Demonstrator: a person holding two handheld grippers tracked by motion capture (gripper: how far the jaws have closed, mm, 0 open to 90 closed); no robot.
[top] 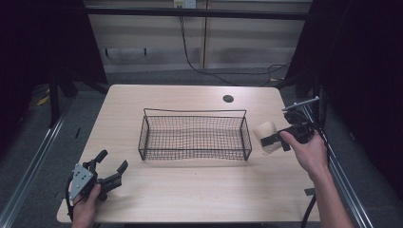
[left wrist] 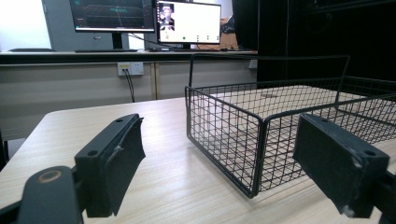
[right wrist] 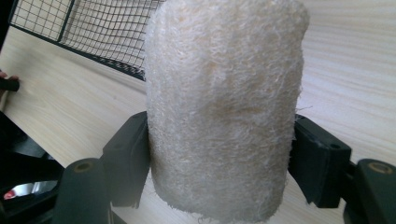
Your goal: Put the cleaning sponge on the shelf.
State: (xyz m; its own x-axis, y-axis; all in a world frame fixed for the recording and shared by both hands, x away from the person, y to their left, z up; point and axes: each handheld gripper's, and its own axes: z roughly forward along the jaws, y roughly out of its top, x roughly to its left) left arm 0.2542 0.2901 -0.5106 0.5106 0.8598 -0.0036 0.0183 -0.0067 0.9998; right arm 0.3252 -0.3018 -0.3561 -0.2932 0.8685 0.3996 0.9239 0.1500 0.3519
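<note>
A pale, fibrous loofah cylinder (top: 266,135) hangs above the table just right of the black wire basket (top: 194,134). My right gripper (top: 273,140) is shut on it. In the right gripper view the loofah (right wrist: 223,107) stands tall between the two black pads (right wrist: 130,163), which press its lower sides. My left gripper (top: 110,167) rests at the table's front left corner, held by a hand, jaws spread wide. In the left gripper view its pads (left wrist: 116,163) are far apart with nothing between them, and the basket's (left wrist: 243,135) near corner lies ahead.
The wooden table (top: 190,190) has a round cable hole (top: 228,99) at the back right. A black cable runs down the wall behind. Metal rails flank the table. Monitors (left wrist: 187,21) stand on a far counter in the left gripper view.
</note>
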